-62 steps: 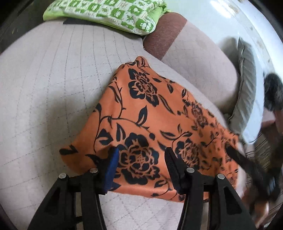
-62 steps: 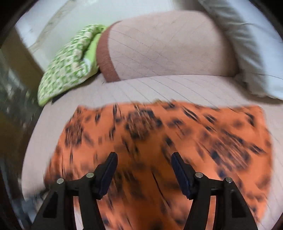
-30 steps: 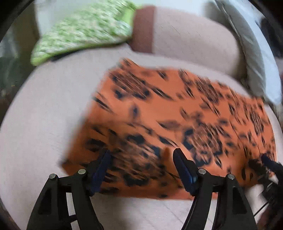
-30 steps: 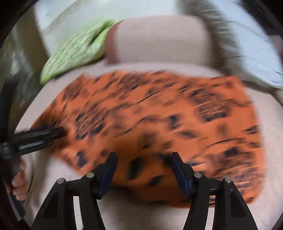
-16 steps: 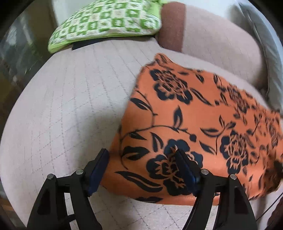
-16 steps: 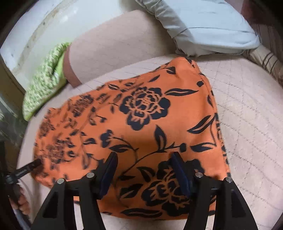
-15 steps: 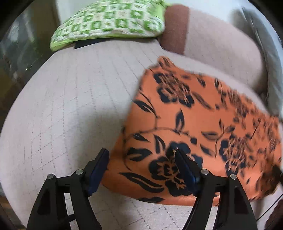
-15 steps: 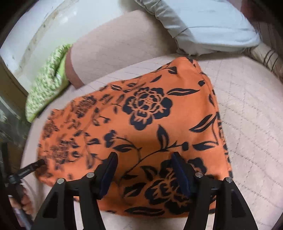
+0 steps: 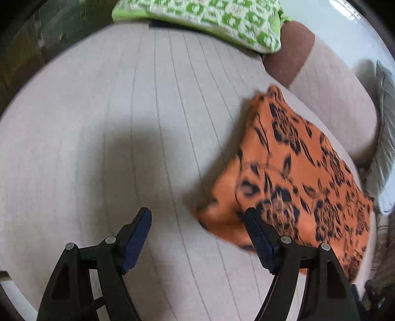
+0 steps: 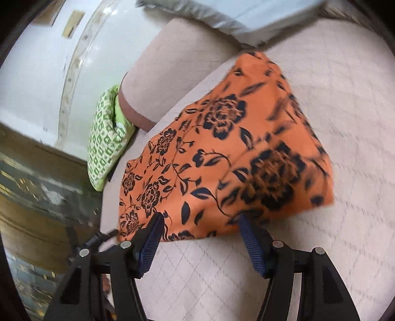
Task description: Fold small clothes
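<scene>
The orange floral garment lies folded on the quilted beige sofa seat, its lower right end cut off by the frame edge and motion-blurred. Left gripper: jaws apart, nothing between them – garment at 3 o'clock, behind the right finger. Right gripper: jaws spread, empty, garment's near hem at 12 o'clock. Only the right wrist view shows the left tool's tip at 9 o'clock; both show the green patterned cushion.

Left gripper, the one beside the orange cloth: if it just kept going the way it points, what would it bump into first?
Most likely the bare quilted cushion. The left gripper is open and angled down at it; the orange floral cloth lies off by its right finger, apparently just outside the line, though depth is uncertain.
</scene>
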